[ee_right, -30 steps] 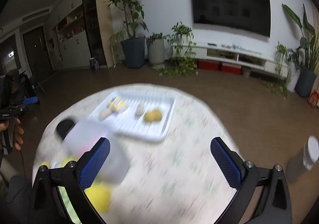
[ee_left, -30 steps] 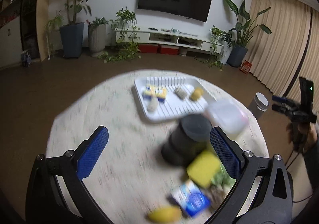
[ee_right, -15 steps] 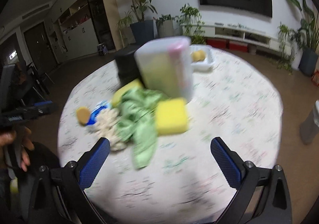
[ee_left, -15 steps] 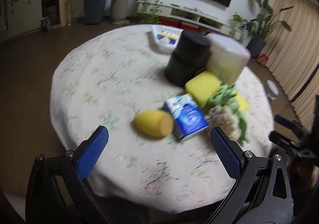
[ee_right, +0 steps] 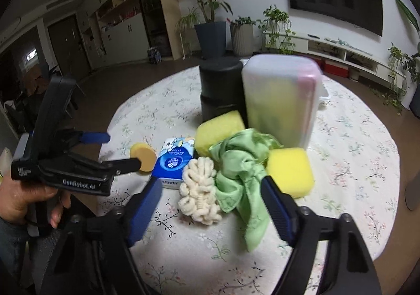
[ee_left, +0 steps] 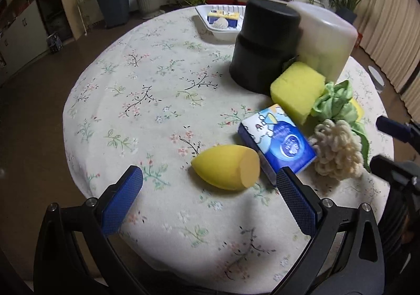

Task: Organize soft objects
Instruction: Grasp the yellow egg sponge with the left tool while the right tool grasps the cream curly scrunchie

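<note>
Left claw [ee_left: 210, 184] wide open, gripping nothing, hovering just short of yellow egg sponge [ee_left: 227, 170] on desk [ee_left: 147, 101]. Right claw [ee_right: 210, 190] also spread, empty, a bit blurry, over cream knit scrubber [ee_right: 200, 190] and green cloth [ee_right: 241, 174]. Tissue pack [ee_left: 278, 141] touching egg sponge. Square yellow sponges [ee_right: 290, 170] behind, one half under cloth. Black canister [ee_left: 263, 44] hides most of white tray [ee_left: 223, 21]. Frosted box [ee_right: 281, 101] contents hard to make out.
</note>
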`<state>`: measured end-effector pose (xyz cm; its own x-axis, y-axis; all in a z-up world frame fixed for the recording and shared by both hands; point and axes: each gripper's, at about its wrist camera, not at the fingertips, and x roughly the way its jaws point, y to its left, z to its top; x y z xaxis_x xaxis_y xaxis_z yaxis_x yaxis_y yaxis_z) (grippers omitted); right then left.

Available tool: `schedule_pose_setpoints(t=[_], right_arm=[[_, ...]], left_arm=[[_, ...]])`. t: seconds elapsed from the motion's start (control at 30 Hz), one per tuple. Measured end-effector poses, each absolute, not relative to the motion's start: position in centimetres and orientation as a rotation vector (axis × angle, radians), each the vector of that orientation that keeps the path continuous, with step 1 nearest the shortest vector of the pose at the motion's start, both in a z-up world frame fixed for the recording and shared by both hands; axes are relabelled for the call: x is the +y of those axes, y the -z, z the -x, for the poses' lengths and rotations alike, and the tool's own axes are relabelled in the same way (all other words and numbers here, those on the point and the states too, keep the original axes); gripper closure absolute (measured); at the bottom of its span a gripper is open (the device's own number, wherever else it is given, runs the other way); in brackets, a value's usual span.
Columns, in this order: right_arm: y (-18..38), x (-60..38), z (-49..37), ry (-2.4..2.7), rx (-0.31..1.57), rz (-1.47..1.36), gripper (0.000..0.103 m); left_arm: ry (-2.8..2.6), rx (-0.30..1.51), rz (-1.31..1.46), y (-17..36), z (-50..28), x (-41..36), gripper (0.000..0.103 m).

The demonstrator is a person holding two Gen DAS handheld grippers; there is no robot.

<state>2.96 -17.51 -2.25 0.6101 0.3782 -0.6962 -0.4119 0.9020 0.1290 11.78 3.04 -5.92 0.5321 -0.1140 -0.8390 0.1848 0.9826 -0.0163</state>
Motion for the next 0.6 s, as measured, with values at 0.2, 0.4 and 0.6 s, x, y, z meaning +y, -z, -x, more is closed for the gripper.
schedule_pose_setpoints(t=[0.2,0.4,0.6], right_arm=[[3.4,-15.6,-3.7,-0.481,0.834,0.1,0.036],[4.5,-14.7,-4.6,-0.49,0.867,0.112,0.036],[5.1,-14.4,-4.9,-0.487,0.885,0.127,0.037]], left_arm=[[0.201,1.047,-0.118,6.9,-12.8,2.7,0.0],[0.211,1.106,-0.134,8.5,-14.3,2.4,0.001],[0.212,1.105,-0.114,8.7,-14.3,2.6,0.002]])
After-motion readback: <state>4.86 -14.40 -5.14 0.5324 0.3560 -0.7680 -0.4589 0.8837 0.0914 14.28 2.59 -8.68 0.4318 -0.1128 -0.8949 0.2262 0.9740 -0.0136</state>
